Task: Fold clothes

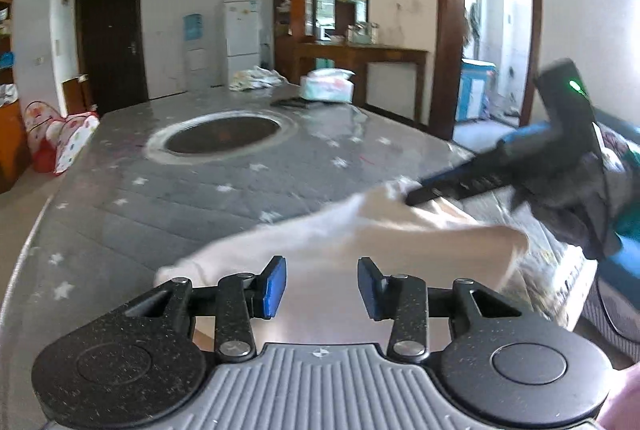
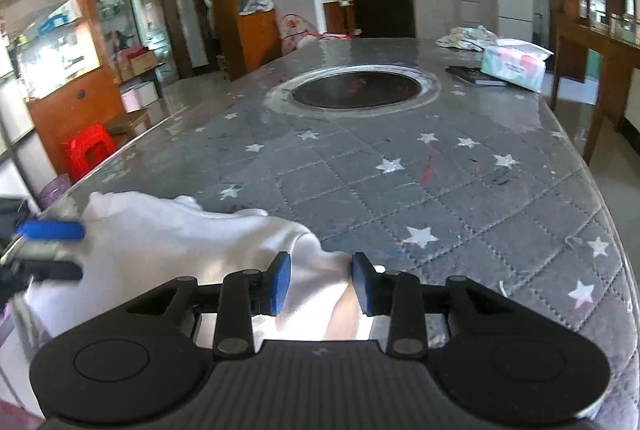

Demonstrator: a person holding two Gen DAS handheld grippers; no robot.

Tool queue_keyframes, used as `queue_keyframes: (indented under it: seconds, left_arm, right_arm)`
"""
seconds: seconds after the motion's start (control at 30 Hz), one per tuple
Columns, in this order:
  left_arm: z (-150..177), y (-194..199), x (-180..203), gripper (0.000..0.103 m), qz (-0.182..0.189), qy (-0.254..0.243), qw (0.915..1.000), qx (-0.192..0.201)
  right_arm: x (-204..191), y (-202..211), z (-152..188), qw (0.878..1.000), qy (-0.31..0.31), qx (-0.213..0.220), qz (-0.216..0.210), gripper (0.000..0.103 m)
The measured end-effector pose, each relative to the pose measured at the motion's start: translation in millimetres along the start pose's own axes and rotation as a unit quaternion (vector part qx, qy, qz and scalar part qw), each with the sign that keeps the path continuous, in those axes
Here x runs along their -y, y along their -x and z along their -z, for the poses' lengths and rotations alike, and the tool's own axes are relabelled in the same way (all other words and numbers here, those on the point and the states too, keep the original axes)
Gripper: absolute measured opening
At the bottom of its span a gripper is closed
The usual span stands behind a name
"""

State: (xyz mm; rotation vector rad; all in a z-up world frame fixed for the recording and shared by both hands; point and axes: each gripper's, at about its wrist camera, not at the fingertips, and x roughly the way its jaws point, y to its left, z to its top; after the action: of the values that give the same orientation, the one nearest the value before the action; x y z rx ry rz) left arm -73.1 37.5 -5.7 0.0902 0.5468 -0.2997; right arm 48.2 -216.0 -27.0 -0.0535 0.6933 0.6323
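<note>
A white garment (image 1: 360, 230) lies bunched at the near edge of the grey star-patterned table (image 1: 192, 198). My left gripper (image 1: 322, 286) is open just above the garment, with cloth showing between its blue pads. The right gripper shows in this view at the right (image 1: 416, 196), its tip touching the garment's far edge. In the right wrist view the garment (image 2: 168, 234) lies at the lower left, and my right gripper (image 2: 321, 282) is open over its right end. The left gripper's blue pad (image 2: 52, 230) shows at the far left, against the cloth.
A round dark inset (image 2: 356, 88) sits in the table's middle. At the far end lie a tissue pack (image 2: 514, 66), a dark book (image 2: 474, 75) and crumpled clothes (image 2: 468, 36). A red stool (image 2: 86, 154) stands left of the table. A sofa with dark cloth (image 1: 592, 206) lies to the right.
</note>
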Motion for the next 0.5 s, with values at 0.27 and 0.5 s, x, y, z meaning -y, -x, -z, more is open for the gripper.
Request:
queue_keyframes:
  seconds: [0.27,0.5]
  left_arm:
    - [12.6,-7.3,-2.7,0.045,0.007,0.019,0.9994,-0.027]
    - [19.0,-9.5,-5.9,0.050,0.018,0.026,0.9990,-0.031]
  right_arm:
    - [-6.1,9.5,-2.2,0.999,-0.002,0.019,0.037,0.007]
    - [-10.4,-5.0,6.5,0.996,0.027,-0.003,0.079,0.007]
